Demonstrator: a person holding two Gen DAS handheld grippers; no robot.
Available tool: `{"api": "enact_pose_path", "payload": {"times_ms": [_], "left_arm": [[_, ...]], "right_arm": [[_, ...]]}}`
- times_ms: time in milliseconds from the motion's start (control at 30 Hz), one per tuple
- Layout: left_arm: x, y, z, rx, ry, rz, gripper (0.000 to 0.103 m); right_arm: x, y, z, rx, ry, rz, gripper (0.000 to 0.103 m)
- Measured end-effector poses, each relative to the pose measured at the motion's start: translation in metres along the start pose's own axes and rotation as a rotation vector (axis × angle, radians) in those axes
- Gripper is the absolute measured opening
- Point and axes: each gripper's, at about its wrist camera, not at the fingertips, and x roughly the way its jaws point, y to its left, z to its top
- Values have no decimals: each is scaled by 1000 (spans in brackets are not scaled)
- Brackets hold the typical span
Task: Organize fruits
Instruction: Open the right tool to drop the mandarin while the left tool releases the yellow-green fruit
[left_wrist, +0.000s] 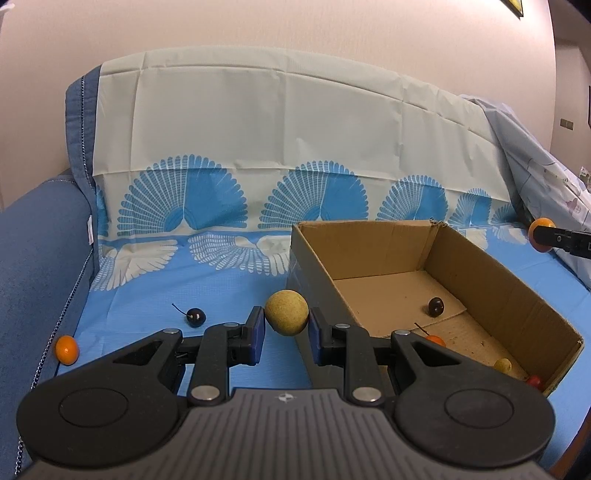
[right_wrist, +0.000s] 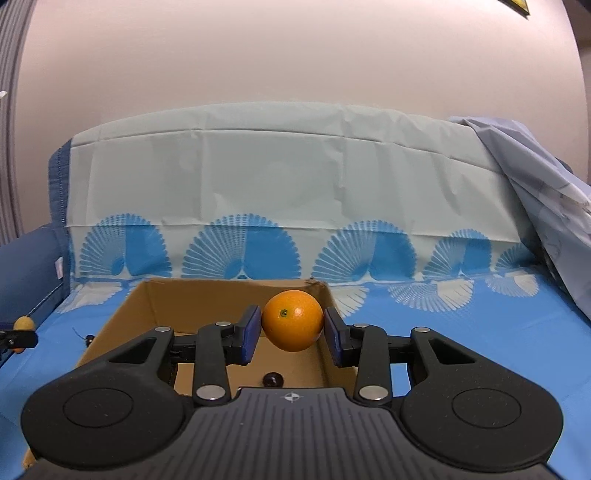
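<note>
My left gripper (left_wrist: 286, 323) is shut on a yellow-brown round fruit (left_wrist: 286, 312) and holds it above the blue sheet, just left of the cardboard box (left_wrist: 517, 295). My right gripper (right_wrist: 291, 326) is shut on an orange (right_wrist: 292, 319) and holds it over the box (right_wrist: 147, 306). The box holds a dark cherry (left_wrist: 436, 306), a small orange fruit (left_wrist: 435, 339), a small yellow fruit (left_wrist: 503, 365) and a red one (left_wrist: 535, 382). A dark cherry (left_wrist: 195, 316) and a small orange fruit (left_wrist: 67, 349) lie on the sheet to the left.
The box stands on a sofa covered by a blue and white patterned sheet (left_wrist: 229, 229). The blue armrest (left_wrist: 37, 251) is at the left. A pale crumpled cloth (right_wrist: 535, 177) lies at the right. The right gripper with its orange shows at the far right (left_wrist: 543, 232).
</note>
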Motion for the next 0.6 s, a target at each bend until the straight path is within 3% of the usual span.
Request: {"api": "enact_pose_path", "payload": {"times_ms": [400,600], "left_arm": [[-1,-4,-2,10,-2,-6,28],[-9,-25,-6,24,-47,-85,28]], "right_arm": [[1,9,-2,-26,1,18,39],[1,14,-2,-47,4,21,39]]}}
